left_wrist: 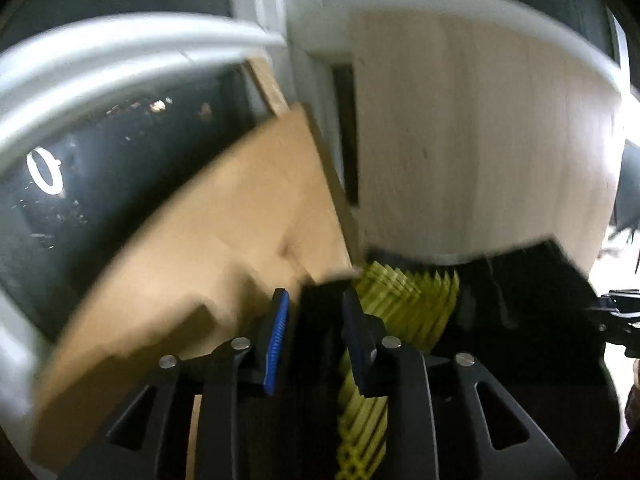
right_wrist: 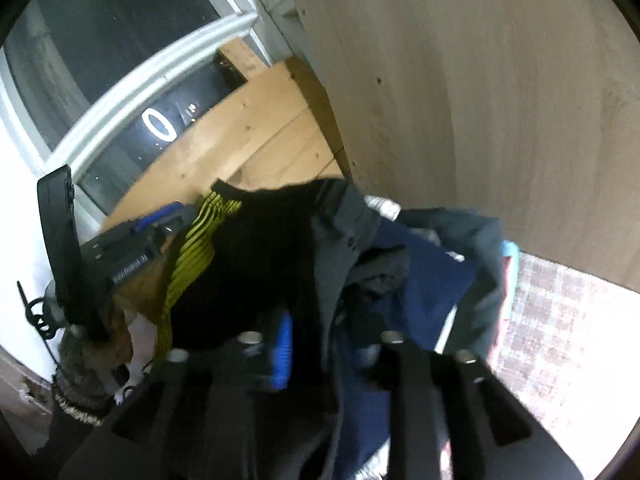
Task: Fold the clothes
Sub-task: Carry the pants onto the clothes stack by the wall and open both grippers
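Note:
A black garment with yellow-green stripes point(left_wrist: 404, 300) lies right in front of my left gripper point(left_wrist: 316, 336). The jaws stand a little apart, black cloth shows between the blue pads point(left_wrist: 278, 340), and the picture is blurred. In the right wrist view the same striped garment point(right_wrist: 240, 264) tops a heap with a grey garment point(right_wrist: 340, 240) and a navy one point(right_wrist: 424, 280). My right gripper point(right_wrist: 328, 352) hangs over this heap, jaws apart, with dark cloth lying between its fingers. The left gripper point(right_wrist: 120, 252) shows at the heap's left side.
The clothes rest at the edge of a pine tabletop point(right_wrist: 248, 128) under a dark window with a white frame point(right_wrist: 160, 64). A pale wooden cabinet side point(right_wrist: 480, 100) stands close on the right. A checked cloth point(right_wrist: 560, 340) lies lower right. A grey knit sleeve point(right_wrist: 76, 380) is lower left.

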A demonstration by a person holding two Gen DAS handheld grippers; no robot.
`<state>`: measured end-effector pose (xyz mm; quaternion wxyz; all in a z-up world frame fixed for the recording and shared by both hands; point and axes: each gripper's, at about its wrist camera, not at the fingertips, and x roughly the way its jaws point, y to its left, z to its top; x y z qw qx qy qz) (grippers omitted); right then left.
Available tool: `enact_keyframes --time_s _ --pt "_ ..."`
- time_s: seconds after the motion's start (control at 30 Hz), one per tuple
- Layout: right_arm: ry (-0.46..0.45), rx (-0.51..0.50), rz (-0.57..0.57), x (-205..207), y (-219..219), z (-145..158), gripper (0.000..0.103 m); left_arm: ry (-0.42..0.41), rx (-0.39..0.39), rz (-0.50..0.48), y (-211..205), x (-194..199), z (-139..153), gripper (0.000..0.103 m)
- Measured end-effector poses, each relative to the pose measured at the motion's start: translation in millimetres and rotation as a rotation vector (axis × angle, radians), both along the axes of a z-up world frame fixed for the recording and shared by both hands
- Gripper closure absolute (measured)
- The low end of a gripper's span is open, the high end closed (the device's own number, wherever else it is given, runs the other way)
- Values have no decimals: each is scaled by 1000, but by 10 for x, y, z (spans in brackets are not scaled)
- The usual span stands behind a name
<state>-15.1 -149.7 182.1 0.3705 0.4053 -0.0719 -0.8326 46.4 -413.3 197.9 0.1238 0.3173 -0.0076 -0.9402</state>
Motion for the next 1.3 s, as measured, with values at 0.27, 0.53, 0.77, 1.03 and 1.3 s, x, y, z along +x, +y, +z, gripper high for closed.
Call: enact_keyframes --time_s 0.27,0.53,0.77,1.03,1.3 --pt "156 -47 115 90 -112 421 62 5 84 -151 146 -16 -52 74" --pt "199 282 99 -292 -792 -197 65 -106 111 -132 139 -645 -666 71" --pt "180 297 103 -365 -804 -107 64 -115 93 -126 213 -647 -639 71" --pt "216 124 29 360 45 319 52 -47 107 -148 456 446 -146 27" --pt "322 184 -42 1276 745 332 37 1 80 -99 1286 1483 83 1"
